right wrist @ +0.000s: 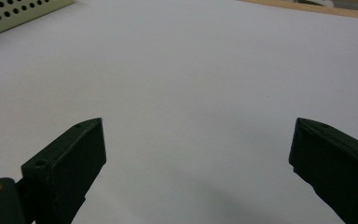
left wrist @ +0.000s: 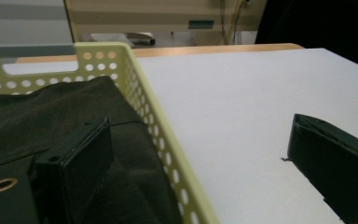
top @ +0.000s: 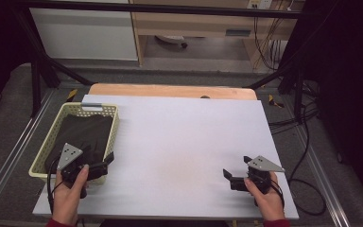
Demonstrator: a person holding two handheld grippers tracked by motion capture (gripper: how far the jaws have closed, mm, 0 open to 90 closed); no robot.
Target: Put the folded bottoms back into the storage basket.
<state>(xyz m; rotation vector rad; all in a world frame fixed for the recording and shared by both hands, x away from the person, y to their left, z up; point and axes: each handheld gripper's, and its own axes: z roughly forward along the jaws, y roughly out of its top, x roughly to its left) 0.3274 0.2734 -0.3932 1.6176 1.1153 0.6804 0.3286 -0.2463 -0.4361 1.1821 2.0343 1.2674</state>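
Observation:
A pale yellow perforated basket (top: 116,120) stands at the table's left side with a black cloth (top: 82,135) lying in it. A hand holds my left gripper (top: 105,163) open at the basket's near right corner. In the left gripper view the basket wall (left wrist: 144,100) runs between the wide-apart jaws of the left gripper (left wrist: 200,126): one jaw is over the cloth (left wrist: 51,112), the other over the table. My right gripper (top: 236,167) rests open near the table's front right, held by the other hand; nothing lies between the jaws of the right gripper (right wrist: 196,126).
The white tabletop (top: 184,137) has a wooden strip (top: 170,90) along its far edge. Black frame bars and cables (top: 307,118) surround the table. A basket corner (right wrist: 14,14) appears far off in the right gripper view.

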